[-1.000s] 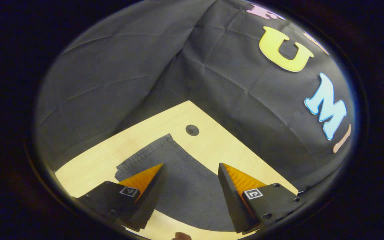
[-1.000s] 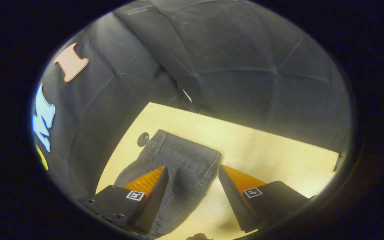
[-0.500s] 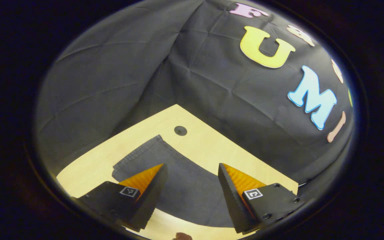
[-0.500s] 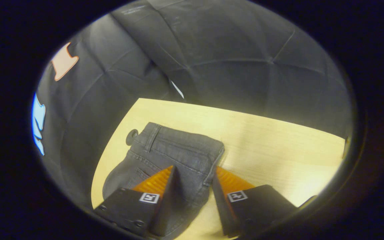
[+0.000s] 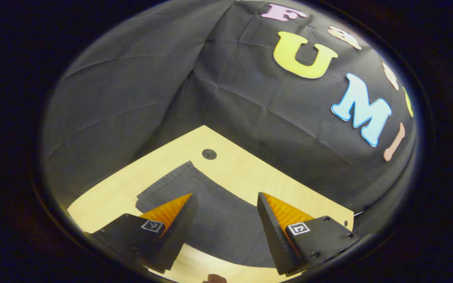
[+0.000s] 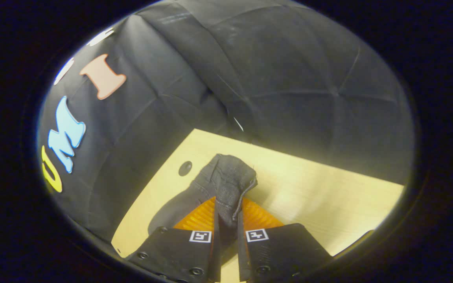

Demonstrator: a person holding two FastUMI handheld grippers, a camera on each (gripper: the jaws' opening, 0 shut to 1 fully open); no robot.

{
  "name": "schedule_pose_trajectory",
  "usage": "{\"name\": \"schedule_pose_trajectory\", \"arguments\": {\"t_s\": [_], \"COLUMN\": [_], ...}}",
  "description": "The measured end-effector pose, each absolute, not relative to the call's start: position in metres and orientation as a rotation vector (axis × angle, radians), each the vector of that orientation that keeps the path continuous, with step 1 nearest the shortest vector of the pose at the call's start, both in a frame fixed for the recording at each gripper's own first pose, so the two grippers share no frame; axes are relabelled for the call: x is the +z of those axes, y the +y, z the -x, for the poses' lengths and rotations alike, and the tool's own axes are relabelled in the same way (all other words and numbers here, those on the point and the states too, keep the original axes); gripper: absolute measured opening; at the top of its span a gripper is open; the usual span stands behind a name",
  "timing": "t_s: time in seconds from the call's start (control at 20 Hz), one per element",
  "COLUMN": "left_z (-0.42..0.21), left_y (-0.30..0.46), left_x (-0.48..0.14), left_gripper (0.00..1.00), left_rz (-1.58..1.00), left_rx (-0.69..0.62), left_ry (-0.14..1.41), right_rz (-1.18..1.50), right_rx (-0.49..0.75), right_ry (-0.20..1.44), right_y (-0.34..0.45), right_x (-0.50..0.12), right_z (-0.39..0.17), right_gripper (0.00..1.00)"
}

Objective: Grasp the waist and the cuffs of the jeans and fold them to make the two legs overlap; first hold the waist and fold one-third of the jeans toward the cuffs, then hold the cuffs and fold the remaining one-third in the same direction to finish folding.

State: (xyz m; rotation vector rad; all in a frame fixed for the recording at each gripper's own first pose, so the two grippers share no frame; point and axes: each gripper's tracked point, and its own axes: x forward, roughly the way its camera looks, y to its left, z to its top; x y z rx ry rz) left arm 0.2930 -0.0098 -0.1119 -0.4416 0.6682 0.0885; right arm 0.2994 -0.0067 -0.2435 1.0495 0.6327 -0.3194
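Dark grey jeans lie on a light wooden table. In the right gripper view the waist of the jeans point(image 6: 228, 181) is bunched up and lifted, with my right gripper point(image 6: 226, 208) shut on it, both fingers pressing the denim. In the left gripper view the leg of the jeans point(image 5: 214, 212) lies flat, its hemmed cuff point(image 5: 163, 184) toward the left. My left gripper point(image 5: 225, 198) hovers open over the leg, one finger on each side, nothing between them.
The wooden table point(image 5: 250, 173) has a round cable hole point(image 5: 209, 154), also seen as the hole point(image 6: 185, 168) left of the waist. The black cloth wall point(image 5: 140, 98) rises close behind the table's far edges. Bare tabletop point(image 6: 328, 196) lies right of the waist.
My right gripper has gone from open to shut on the jeans' waist and raised it into a bunched fold. My left gripper stays open above the leg, shifting only slightly.
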Motion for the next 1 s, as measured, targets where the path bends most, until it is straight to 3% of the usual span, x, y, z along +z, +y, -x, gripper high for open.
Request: {"name": "schedule_pose_trajectory", "arguments": {"t_s": [0.05,0.1,0.4,0.5,0.55,0.6,0.7,0.8,0.85,0.95,1.0], "left_z": [-0.292,-0.29,-0.265,-0.256,-0.253,-0.251,-0.247,-0.245,-0.244,-0.244,-0.244], "left_y": [-0.015,-0.019,-0.029,-0.032,-0.034,-0.035,-0.034,-0.034,-0.033,-0.031,-0.029], "left_x": [-0.107,-0.102,-0.09,-0.087,-0.085,-0.083,-0.078,-0.072,-0.071,-0.068,-0.068], "left_gripper": [1.0,1.0,0.99,0.99,0.99,0.99,0.99,0.98,0.98,0.98,0.98], "left_rz": [0.429,0.414,0.4,0.41,0.41,0.409,0.407,0.405,0.406,0.413,0.418], "left_rx": [0.085,0.083,0.038,0.029,0.024,0.021,0.015,0.008,0.005,0.002,0.002], "left_ry": [0.657,0.641,0.613,0.603,0.601,0.597,0.583,0.573,0.57,0.565,0.564], "right_rz": [-1.041,-1.031,-0.939,-0.896,-0.866,-0.834,-0.766,-0.67,-0.619,-0.529,-0.483], "right_rx": [-0.318,-0.318,-0.24,-0.207,-0.189,-0.173,-0.135,-0.102,-0.067,0.016,0.06], "right_ry": [0.6,0.567,0.359,0.289,0.259,0.229,0.171,0.086,0.064,0.035,0.025], "right_y": [-0.013,-0.019,-0.046,-0.044,-0.039,-0.036,-0.019,0.005,0.031,0.081,0.106], "right_x": [-0.237,-0.23,-0.169,-0.147,-0.135,-0.125,-0.1,-0.073,-0.061,-0.055,-0.053], "right_z": [-0.3,-0.301,-0.283,-0.275,-0.268,-0.259,-0.243,-0.233,-0.234,-0.237,-0.244], "right_gripper": [0.2,0.17,0.17,0.12,0.21,0.16,0.12,0.21,0.11,0.2,0.11]}}
